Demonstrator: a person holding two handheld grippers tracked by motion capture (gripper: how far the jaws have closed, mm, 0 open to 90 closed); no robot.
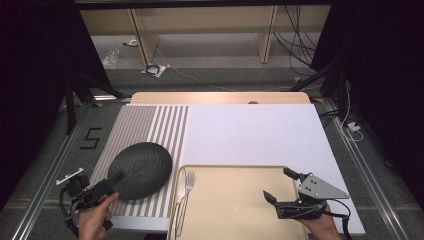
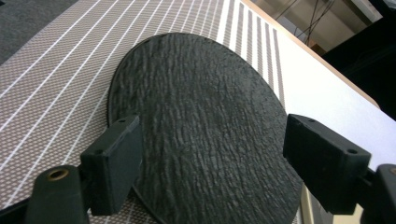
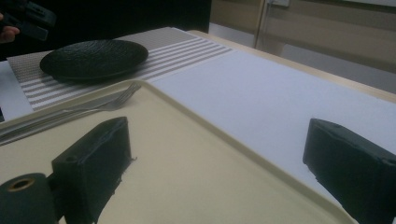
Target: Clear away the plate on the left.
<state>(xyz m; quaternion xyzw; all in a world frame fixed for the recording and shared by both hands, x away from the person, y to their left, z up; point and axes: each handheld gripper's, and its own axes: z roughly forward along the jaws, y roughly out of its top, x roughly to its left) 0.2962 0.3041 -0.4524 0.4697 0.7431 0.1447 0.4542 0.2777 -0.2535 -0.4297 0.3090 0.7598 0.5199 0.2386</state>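
Observation:
A round black textured plate (image 1: 140,170) (image 2: 201,116) lies on the striped placemat (image 1: 145,127) at the table's left. My left gripper (image 1: 116,179) (image 2: 219,163) is at the plate's near-left rim and is open, its jaws spread wide with the plate's near part between them. A beige tray (image 1: 240,210) (image 3: 187,154) sits at the front centre, with a fork (image 1: 188,181) (image 3: 93,105) lying along its left edge. My right gripper (image 1: 277,183) (image 3: 219,158) hovers open over the tray's right part with nothing between its jaws.
A white mat (image 1: 255,132) covers the table's middle and right. The table's wooden far edge (image 1: 220,97) shows beyond it. Past the table are the floor, wooden furniture legs and cables (image 1: 155,70). Dark stands flank both sides.

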